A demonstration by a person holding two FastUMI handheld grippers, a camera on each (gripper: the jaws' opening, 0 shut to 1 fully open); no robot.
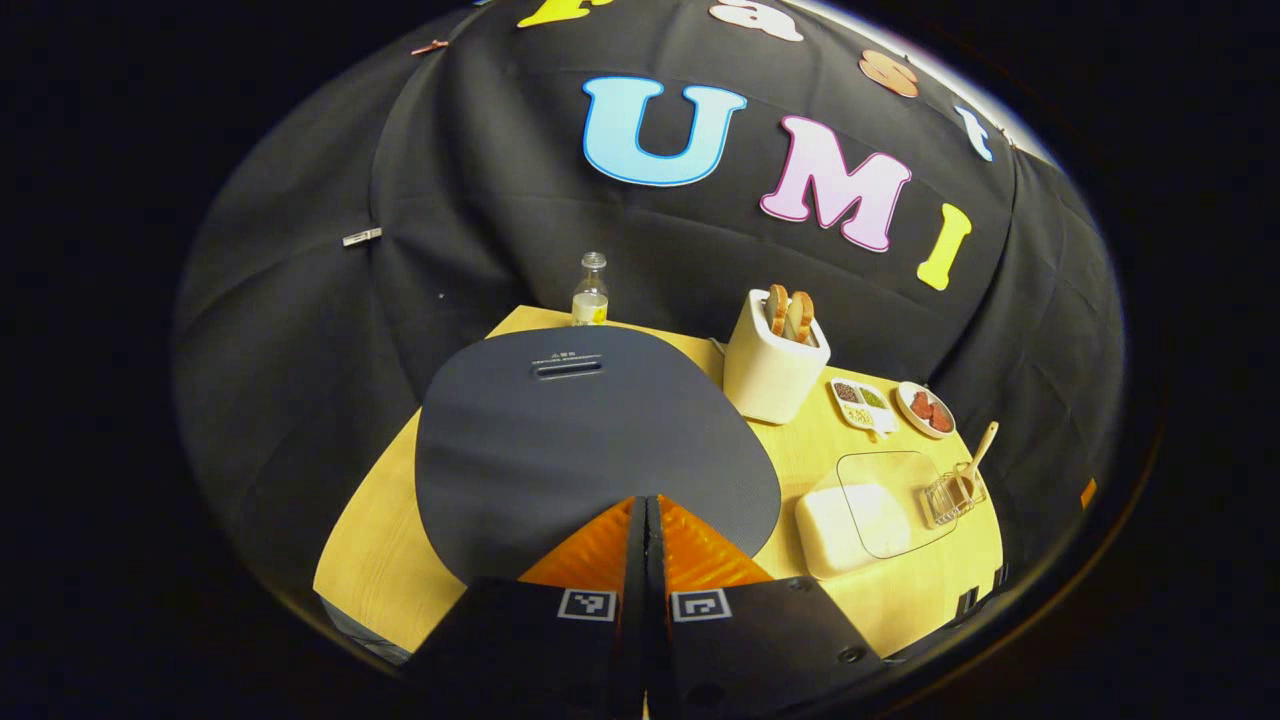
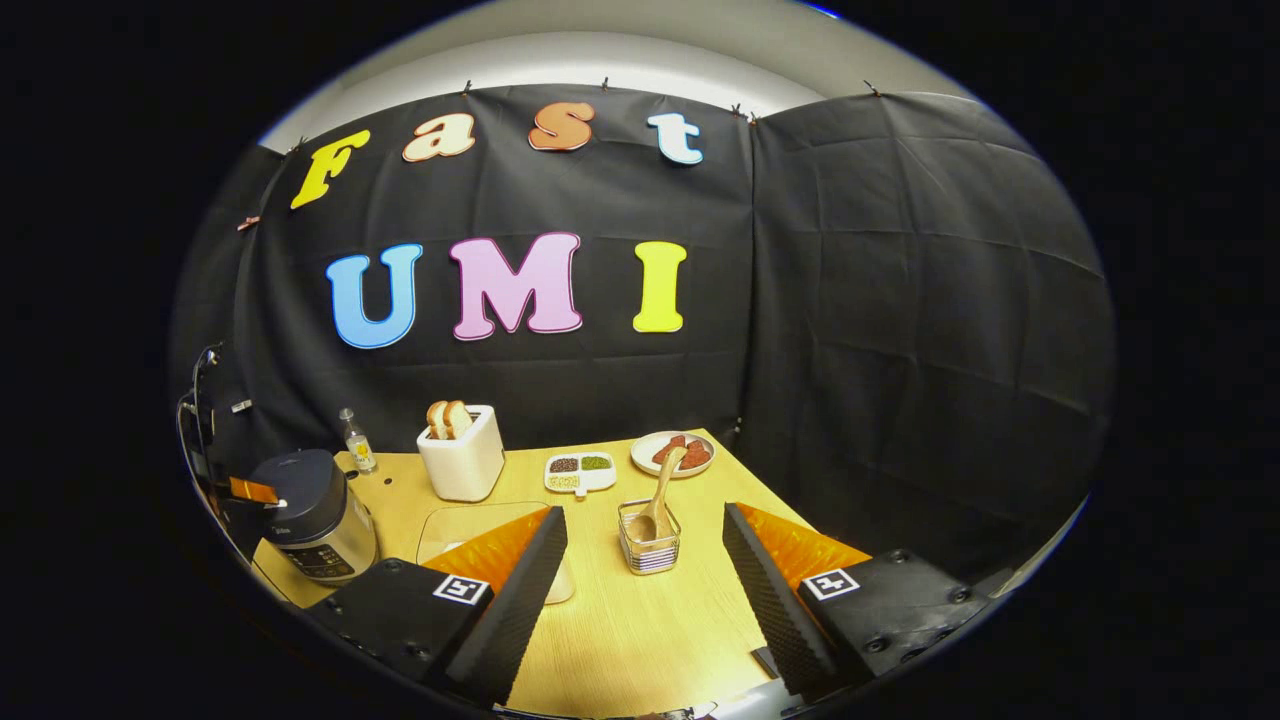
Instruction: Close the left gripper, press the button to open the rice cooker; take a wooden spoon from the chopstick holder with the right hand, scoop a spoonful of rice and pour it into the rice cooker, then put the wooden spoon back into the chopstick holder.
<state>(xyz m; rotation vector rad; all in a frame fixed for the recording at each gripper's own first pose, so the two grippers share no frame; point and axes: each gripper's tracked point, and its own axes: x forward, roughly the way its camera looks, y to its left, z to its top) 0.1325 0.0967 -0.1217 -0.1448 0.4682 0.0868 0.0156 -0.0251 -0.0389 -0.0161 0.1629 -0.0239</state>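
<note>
My left gripper point(image 1: 645, 505) is shut, fingertips together just over the near edge of the rice cooker's dark grey lid point(image 1: 590, 430). In the right gripper view the rice cooker point(image 2: 312, 512) stands closed at the table's left, with the left gripper point(image 2: 255, 490) at its top. A wooden spoon point(image 2: 663, 485) leans in the wire chopstick holder point(image 2: 650, 550), straight ahead of my open right gripper point(image 2: 645, 590), whose fingers hold nothing. The spoon point(image 1: 980, 450) and holder point(image 1: 950, 497) also stand at far right in the left gripper view. A white rice box point(image 1: 835, 530) with a clear lid lies beside the cooker.
A white toaster point(image 2: 462, 458) with bread slices stands at the back, a small bottle point(image 2: 353, 438) to its left. A divided seasoning dish point(image 2: 580, 468) and a plate of red pieces point(image 2: 672, 452) lie behind the holder. The wooden table point(image 2: 640, 640) ends near my right gripper.
</note>
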